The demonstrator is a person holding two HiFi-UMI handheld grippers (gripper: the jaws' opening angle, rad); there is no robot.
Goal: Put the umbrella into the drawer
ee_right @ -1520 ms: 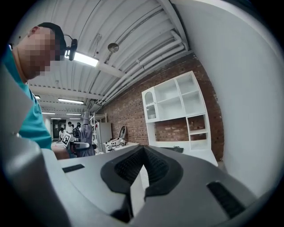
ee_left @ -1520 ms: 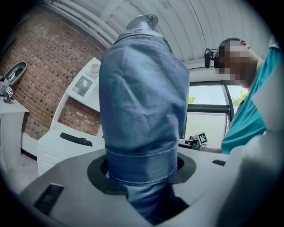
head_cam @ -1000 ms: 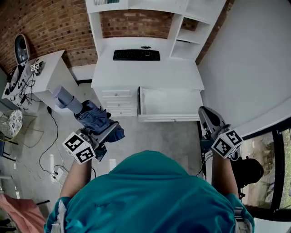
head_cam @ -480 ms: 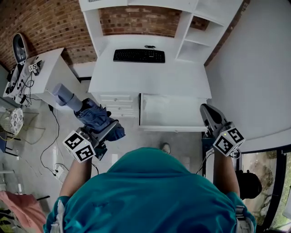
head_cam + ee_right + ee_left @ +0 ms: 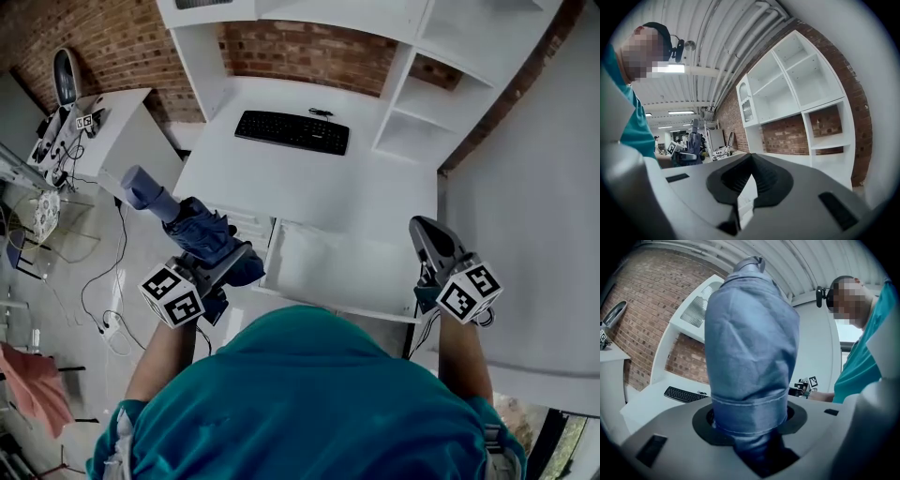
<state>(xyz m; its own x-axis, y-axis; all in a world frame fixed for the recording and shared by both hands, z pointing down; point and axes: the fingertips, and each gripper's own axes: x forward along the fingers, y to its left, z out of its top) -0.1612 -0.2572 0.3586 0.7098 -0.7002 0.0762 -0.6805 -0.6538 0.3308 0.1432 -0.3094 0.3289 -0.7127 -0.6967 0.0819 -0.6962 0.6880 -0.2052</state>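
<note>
My left gripper (image 5: 228, 262) pinches the folded blue umbrella (image 5: 190, 228) — just left of the open drawer (image 5: 328, 270), outside it. My right gripper (image 5: 422, 228) is pressed together and empty, at the drawer's right end.

**Head view:** I look steeply down from well above onto the white desk (image 5: 309, 187) and its open drawer (image 5: 328, 267).
**Left gripper view:** level and close along its jaws, sharing the keyboard (image 5: 684, 394) with the head view.
**Right gripper view:** level, facing the white shelves (image 5: 792, 89) and brick wall (image 5: 785, 136).
</note>
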